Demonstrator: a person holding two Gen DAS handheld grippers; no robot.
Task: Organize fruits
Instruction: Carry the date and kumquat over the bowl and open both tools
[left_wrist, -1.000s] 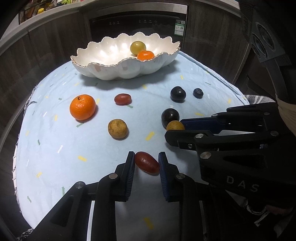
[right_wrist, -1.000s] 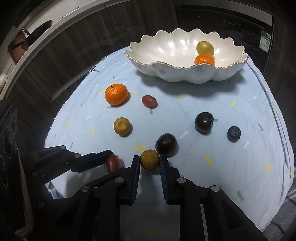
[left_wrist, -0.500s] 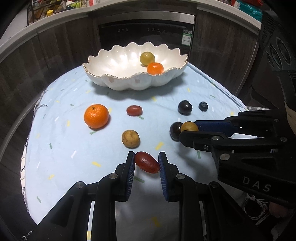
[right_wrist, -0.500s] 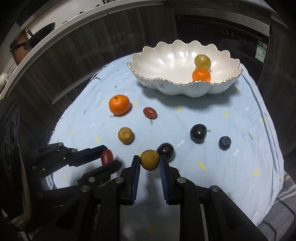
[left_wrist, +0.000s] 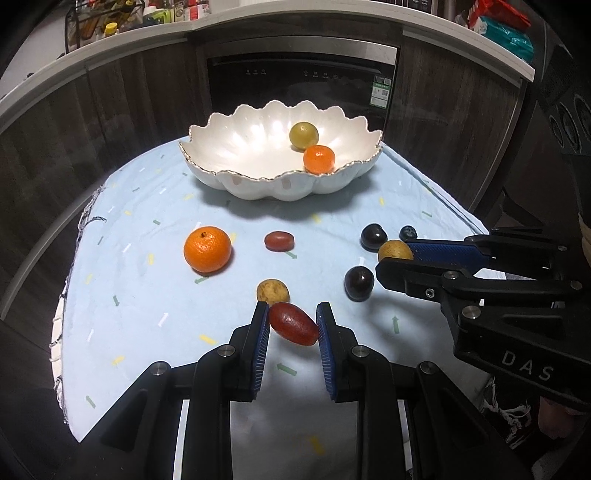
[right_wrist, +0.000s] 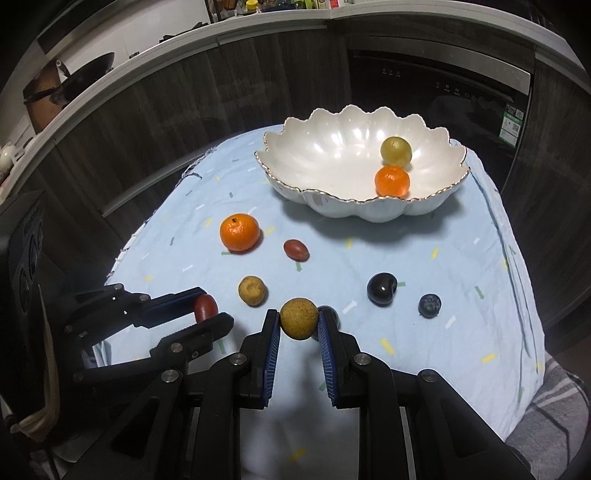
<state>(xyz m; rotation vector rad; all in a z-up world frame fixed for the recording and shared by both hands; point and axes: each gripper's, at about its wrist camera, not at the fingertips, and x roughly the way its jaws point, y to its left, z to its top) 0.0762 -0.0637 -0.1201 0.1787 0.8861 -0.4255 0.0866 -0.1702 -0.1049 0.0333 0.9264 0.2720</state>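
Note:
My left gripper (left_wrist: 292, 325) is shut on a red oval fruit (left_wrist: 293, 324), held above the blue cloth (left_wrist: 129, 295). My right gripper (right_wrist: 298, 319) is shut on a round brown-yellow fruit (right_wrist: 298, 318), also lifted off the cloth. Each gripper shows in the other's view: the right gripper (left_wrist: 400, 258) at the right edge, the left gripper (right_wrist: 207, 314) at the left. The white scalloped bowl (left_wrist: 258, 184) at the back holds a yellow-green fruit (left_wrist: 303, 135) and a small orange (left_wrist: 319, 159).
On the cloth lie a large orange (left_wrist: 207, 249), a second red fruit (left_wrist: 279, 240), a brown round fruit (left_wrist: 273, 291), two dark plums (left_wrist: 358, 283) (left_wrist: 373, 236) and a blueberry (left_wrist: 408, 233). Dark cabinets and an oven (left_wrist: 303, 81) stand behind the table.
Both grippers have risen with their fruits, which now hang clear of the cloth. The bowl and loose fruits sit lower and farther in both views.

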